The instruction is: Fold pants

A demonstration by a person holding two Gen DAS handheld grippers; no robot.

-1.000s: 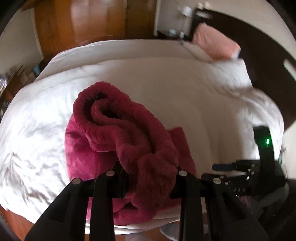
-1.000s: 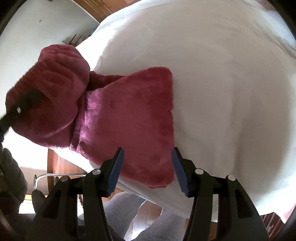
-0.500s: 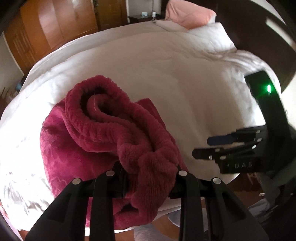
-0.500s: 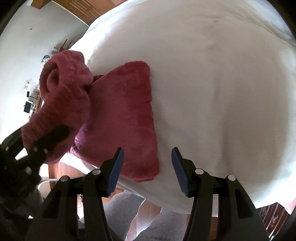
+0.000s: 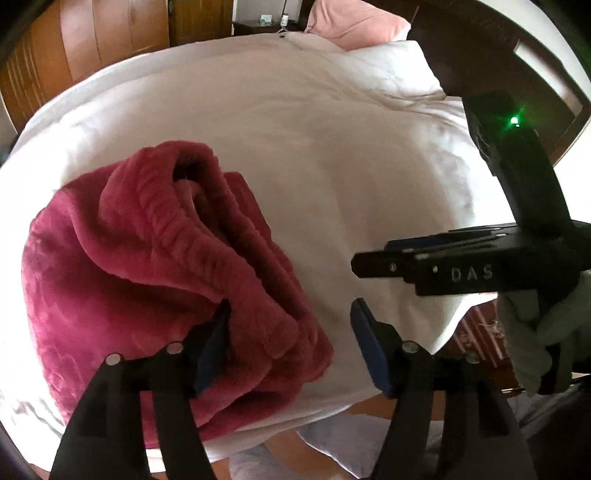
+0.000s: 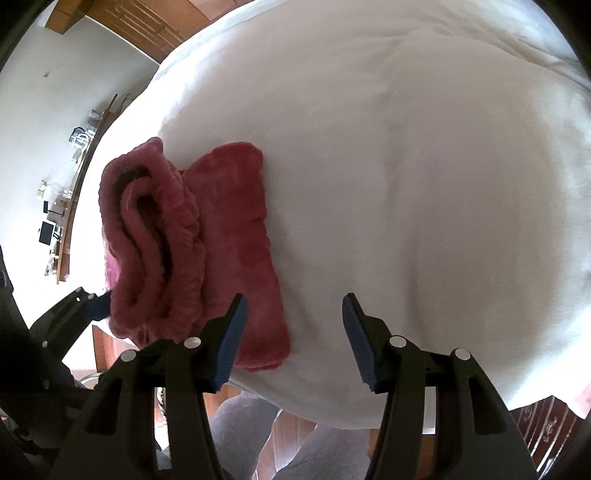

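Now both claws agape over pants (image 5: 155, 280)

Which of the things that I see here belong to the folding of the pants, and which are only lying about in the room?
Belong to the job:
- red fleece pants
- white bed cover
- left gripper, open
- right gripper, open

Only lying about:
- pink pillow
- wooden wardrobe
- dark headboard
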